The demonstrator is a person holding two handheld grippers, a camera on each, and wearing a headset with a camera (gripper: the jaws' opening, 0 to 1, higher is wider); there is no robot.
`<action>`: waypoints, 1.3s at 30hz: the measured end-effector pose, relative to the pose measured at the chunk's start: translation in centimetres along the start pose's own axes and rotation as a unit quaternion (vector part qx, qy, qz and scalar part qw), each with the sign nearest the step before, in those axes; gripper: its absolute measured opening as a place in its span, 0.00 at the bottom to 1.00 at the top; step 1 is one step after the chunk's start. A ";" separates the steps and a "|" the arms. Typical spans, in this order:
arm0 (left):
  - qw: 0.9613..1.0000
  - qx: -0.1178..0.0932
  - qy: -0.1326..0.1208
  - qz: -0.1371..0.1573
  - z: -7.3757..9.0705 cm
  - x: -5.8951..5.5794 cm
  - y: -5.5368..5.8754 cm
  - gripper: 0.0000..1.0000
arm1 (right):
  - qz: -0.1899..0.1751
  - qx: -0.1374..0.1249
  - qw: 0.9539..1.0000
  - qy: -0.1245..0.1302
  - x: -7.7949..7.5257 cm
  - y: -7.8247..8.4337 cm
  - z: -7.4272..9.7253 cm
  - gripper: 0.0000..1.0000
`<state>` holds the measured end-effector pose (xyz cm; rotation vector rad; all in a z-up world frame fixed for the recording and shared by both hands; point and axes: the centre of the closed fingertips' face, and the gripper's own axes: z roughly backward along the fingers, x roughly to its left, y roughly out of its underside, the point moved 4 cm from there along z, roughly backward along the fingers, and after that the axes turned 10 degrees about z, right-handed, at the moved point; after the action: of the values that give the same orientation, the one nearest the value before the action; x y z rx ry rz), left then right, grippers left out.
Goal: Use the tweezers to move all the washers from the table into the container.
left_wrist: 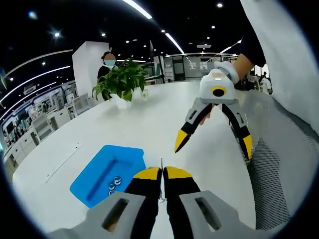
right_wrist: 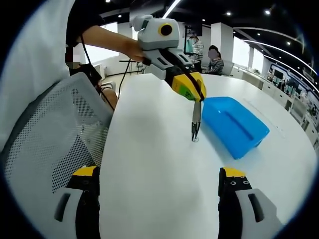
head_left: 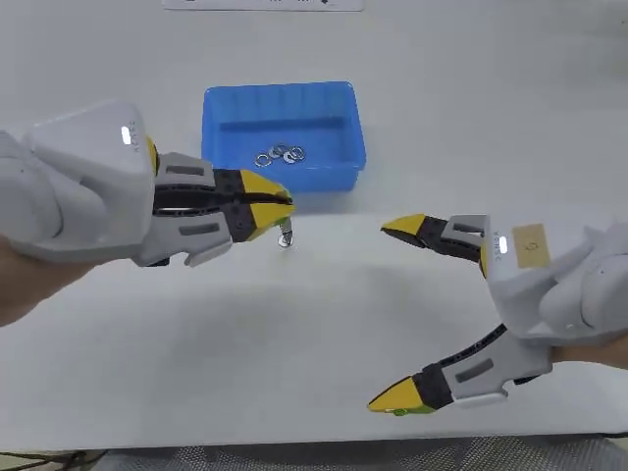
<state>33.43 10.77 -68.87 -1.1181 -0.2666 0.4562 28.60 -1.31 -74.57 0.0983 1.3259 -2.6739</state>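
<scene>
The left tongs (head_left: 285,204) were pressed together on the tweezers (head_left: 286,234). The tweezer tips pointed down at the counter (head_left: 196,324), directly below the tong tips. The right tongs (head_left: 379,314) were spread wide and held nothing, set apart from the left tongs. Several washers (head_left: 281,154) lay in the blue container (head_left: 334,177), just beyond the left tongs.

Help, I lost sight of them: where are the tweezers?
Head view, left of centre: the tweezers hang tips-down from the left gripper, just in front of the blue container.
</scene>
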 end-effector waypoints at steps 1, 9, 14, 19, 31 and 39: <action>1.000 0.002 0.000 0.000 0.0 0.0 0.1 0.06 | -0.001 0.000 1.000 0.000 0.0 0.0 0.0 1.00; 1.000 0.005 0.016 0.017 -0.1 0.1 0.1 0.06 | -0.004 -0.010 1.000 0.000 -0.4 -0.6 -0.6 0.99; 0.999 0.028 0.039 0.021 -0.4 0.3 -0.1 0.06 | 0.006 -0.023 1.000 -0.015 -1.8 -1.7 -2.0 0.94; 0.998 0.038 0.050 0.031 -0.8 0.8 -0.4 0.06 | 0.007 -0.034 0.999 -0.025 -3.6 -2.9 -4.0 0.84; 0.996 0.039 0.059 0.046 -0.5 0.8 -0.2 0.06 | 0.026 -0.057 0.997 -0.040 -6.7 -4.4 -6.3 0.30; 0.996 0.037 0.059 0.051 -0.6 1.0 -0.2 0.06 | 0.038 -0.054 0.997 -0.036 -7.4 -4.2 -6.6 0.15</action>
<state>34.61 10.65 -68.96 -1.0854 -0.0888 0.4837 35.14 7.23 -74.28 0.0402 1.4119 -2.5128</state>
